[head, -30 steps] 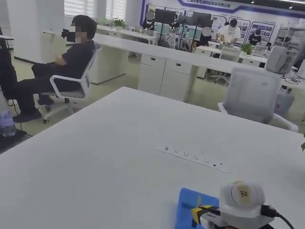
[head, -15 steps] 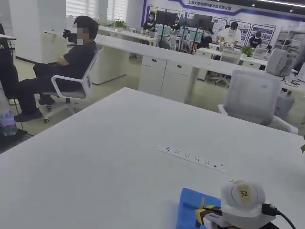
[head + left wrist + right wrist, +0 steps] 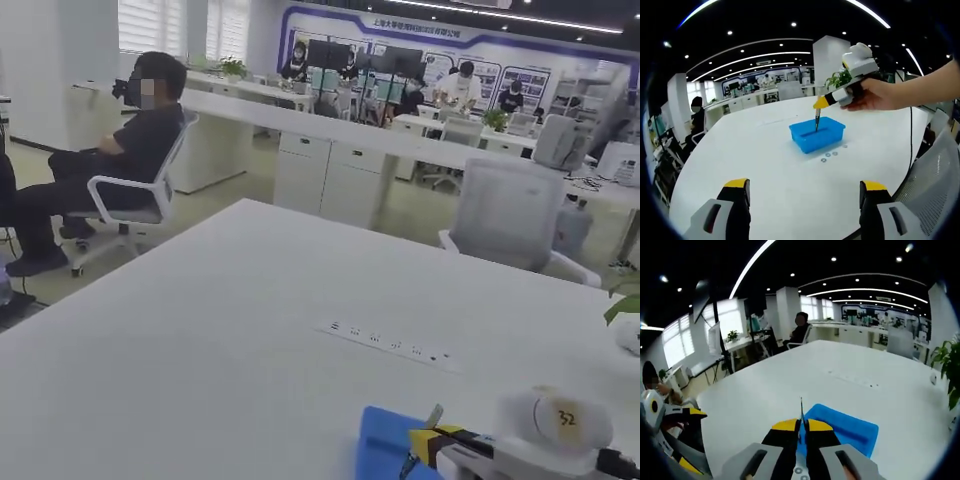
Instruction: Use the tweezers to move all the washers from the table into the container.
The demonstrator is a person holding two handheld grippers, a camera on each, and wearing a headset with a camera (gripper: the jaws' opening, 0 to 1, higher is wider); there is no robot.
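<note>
Left gripper view: right tool [image 3: 819,103], pinching thin metal tweezers [image 3: 817,120], should loosen only inside blue plastic container [image 3: 812,143]; left tool [image 3: 805,184] gapes wide.

bright, even office light from ceiling strips [image 3: 865,289] and windows [image 3: 727,315]; head view slightly soft; gripper views bend strongly toward edges; white surface [image 3: 200,350] evenly lit.

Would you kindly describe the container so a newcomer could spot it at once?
Start at the white table, then find the tweezers pointing down from the right gripper. Beneath their tip sits the container: a shallow, open rectangular tray, the table's one bright blue thing, small washers beside it.
</note>
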